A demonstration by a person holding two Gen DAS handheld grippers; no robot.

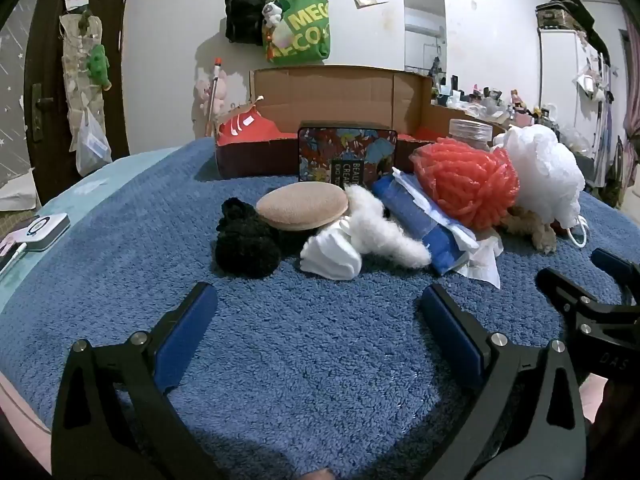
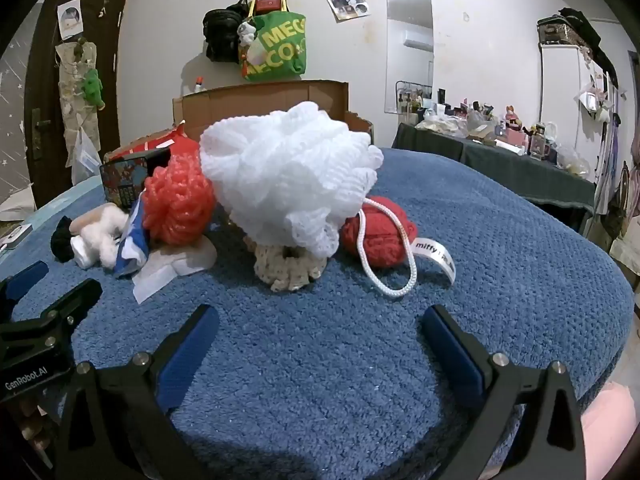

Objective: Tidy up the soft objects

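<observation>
Soft goods, one heap on blue towel: black yarn bundle, tan sponge pad, white fluff, orange mesh puff, white mesh puff sitting on a cream crochet ring, red yarn ball. Cardboard box stands behind the heap. Left gripper and right gripper: both spread wide, empty, short of the heap. Risk: items overlap, so lifting the white puff may drag its cord loop and neighbours along

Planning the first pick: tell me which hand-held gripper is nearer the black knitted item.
Left hand-held gripper: black knitted item just ahead. Right hand-held gripper: it lies far left.
</observation>
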